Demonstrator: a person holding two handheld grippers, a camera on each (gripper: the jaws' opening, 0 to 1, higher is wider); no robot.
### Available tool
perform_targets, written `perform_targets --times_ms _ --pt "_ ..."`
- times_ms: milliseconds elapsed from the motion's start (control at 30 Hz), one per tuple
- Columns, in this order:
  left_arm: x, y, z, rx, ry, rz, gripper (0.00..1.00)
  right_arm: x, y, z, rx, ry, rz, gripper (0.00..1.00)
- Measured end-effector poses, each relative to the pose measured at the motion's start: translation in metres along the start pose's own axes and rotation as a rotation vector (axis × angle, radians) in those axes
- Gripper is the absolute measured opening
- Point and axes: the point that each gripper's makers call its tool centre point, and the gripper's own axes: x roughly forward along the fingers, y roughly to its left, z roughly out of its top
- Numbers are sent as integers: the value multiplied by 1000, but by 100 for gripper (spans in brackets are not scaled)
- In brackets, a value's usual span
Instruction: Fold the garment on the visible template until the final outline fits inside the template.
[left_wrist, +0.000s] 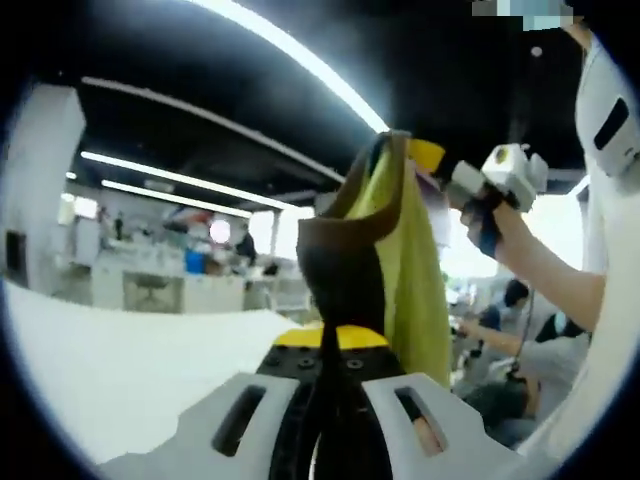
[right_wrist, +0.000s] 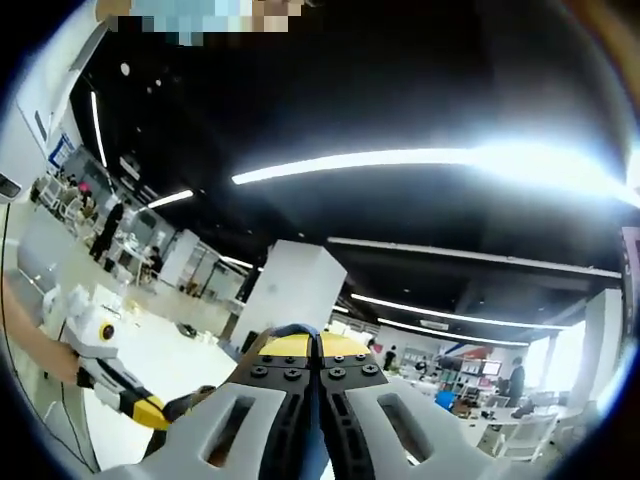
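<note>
My left gripper (left_wrist: 335, 345) has its jaws closed on the garment (left_wrist: 385, 260), an olive-and-brown cloth held up in the air above the white table (left_wrist: 120, 360). My right gripper (right_wrist: 320, 350) pinches the cloth's far top corner, jaws together.

Left gripper (left_wrist: 335, 335) raised, closed, right gripper (right_wrist: 320, 345) raised, closed
</note>
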Motion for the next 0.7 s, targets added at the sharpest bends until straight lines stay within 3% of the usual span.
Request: perform_targets --times_ms 333,700 --pt "-28 38 65 190 -129 189 0 -14 -1 -17 18 44 -24 1" --pt "-41 52 99 250 -203 257 0 -24 10 -29 42 76 -20 1"
